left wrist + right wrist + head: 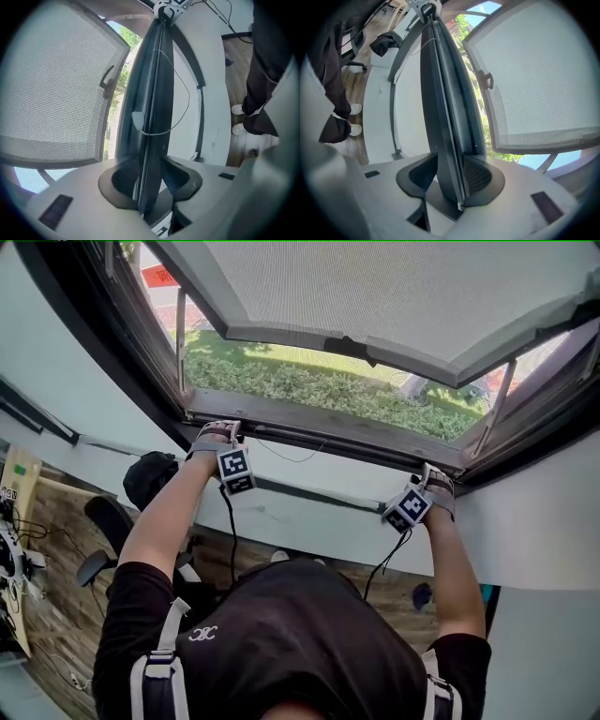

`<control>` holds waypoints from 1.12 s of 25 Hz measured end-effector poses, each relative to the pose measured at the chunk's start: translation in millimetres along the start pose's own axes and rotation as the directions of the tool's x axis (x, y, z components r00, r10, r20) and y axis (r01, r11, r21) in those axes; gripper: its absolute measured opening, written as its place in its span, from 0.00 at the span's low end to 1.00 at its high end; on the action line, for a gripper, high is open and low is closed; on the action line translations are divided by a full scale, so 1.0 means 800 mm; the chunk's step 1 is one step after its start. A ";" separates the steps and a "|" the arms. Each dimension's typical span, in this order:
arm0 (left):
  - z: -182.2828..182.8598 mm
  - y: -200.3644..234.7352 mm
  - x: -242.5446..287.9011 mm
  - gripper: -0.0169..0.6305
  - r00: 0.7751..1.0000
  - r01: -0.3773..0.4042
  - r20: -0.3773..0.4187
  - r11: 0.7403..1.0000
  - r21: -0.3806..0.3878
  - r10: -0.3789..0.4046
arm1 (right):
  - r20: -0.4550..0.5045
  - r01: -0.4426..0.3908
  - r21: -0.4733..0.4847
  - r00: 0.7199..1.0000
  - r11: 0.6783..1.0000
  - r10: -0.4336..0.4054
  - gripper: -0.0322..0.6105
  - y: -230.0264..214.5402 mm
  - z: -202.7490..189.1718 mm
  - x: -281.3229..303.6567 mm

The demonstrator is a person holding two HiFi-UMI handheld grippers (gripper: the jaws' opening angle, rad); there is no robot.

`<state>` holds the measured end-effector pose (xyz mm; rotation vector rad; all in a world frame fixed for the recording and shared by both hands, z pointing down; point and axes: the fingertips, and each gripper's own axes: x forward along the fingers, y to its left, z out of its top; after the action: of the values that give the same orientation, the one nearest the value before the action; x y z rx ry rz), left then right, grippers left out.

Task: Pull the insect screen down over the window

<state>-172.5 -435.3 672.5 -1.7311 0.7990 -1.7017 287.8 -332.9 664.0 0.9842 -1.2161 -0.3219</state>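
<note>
The dark pull bar (pixel 328 439) of the insect screen lies low along the window's bottom frame, with a gripper at each end. My left gripper (pixel 221 430) straddles the bar (pixel 154 93). Its jaws (pixel 150 164) stand wide, and I see no firm press from the pads, so I read it as open. My right gripper (pixel 433 476) is closed around the other end. There the pads (pixel 480 176) sit against both sides of the bar (pixel 443 93). A thin cord (pixel 183 103) loops beside the bar.
The window sash (pixel 375 296) tilts outward overhead, its handle (pixel 352 345) at its lower edge. A green hedge (pixel 319 390) lies outside. Below the sill are a white wall (pixel 309 521), an office chair (pixel 103 521), a black bag (pixel 150 476) and wooden floor.
</note>
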 end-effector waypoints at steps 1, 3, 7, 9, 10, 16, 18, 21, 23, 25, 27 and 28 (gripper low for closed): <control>-0.001 0.000 -0.001 0.26 1.000 0.007 -0.004 1.000 -0.006 -0.007 | -0.001 -0.004 0.000 1.000 1.000 0.004 0.33 0.000 0.001 -0.001; -0.001 0.000 -0.003 0.26 1.000 0.012 -0.006 1.000 -0.016 -0.012 | 0.004 -0.015 0.010 1.000 1.000 0.015 0.33 0.000 0.002 -0.007; 0.003 0.008 -0.014 0.20 0.999 0.010 0.046 0.998 -0.054 -0.008 | 0.087 -0.013 0.122 0.996 0.992 0.002 0.31 -0.003 0.009 -0.013; 0.015 0.008 -0.024 0.11 0.992 0.072 0.109 0.991 -0.117 -0.059 | 0.180 -0.053 0.272 0.984 0.961 0.003 0.22 -0.008 0.020 -0.029; 0.024 0.007 -0.033 0.05 0.982 0.136 0.155 0.976 -0.170 -0.110 | 0.236 -0.096 0.351 0.972 0.932 0.011 0.13 -0.010 0.027 -0.042; 0.113 0.055 -0.108 0.05 0.836 0.439 0.525 0.772 -0.460 -0.163 | 0.514 -0.327 0.636 0.855 0.699 -0.069 0.06 -0.035 0.069 -0.117; 0.147 0.090 -0.139 0.05 0.782 0.477 0.617 0.721 -0.503 -0.087 | 0.558 -0.363 0.693 0.817 0.623 -0.144 0.06 -0.060 0.079 -0.140; 0.188 0.144 -0.178 0.05 0.745 0.488 0.666 0.652 -0.581 0.036 | 0.557 -0.343 0.763 0.780 0.548 -0.287 0.06 -0.113 0.077 -0.170; 0.212 0.190 -0.210 0.05 0.715 0.482 0.684 0.604 -0.634 0.147 | 0.553 -0.363 0.808 0.739 0.465 -0.385 0.06 -0.153 0.075 -0.196; 0.231 0.231 -0.248 0.05 0.678 0.453 0.684 0.579 -0.678 0.271 | 0.544 -0.383 0.833 0.698 0.400 -0.466 0.06 -0.187 0.070 -0.222; 0.238 0.257 -0.281 0.05 0.654 0.393 0.653 0.567 -0.724 0.381 | 0.528 -0.380 0.848 0.669 0.370 -0.523 0.06 -0.210 0.063 -0.247; 0.238 0.261 -0.292 0.05 0.652 0.371 0.632 0.552 -0.747 0.418 | 0.523 -0.379 0.852 0.657 0.362 -0.544 0.06 -0.217 0.061 -0.258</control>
<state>12.2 -396.1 357.9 -2.7414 1.2882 -0.2384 218.4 -312.9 399.5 2.1109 -2.2735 -0.0566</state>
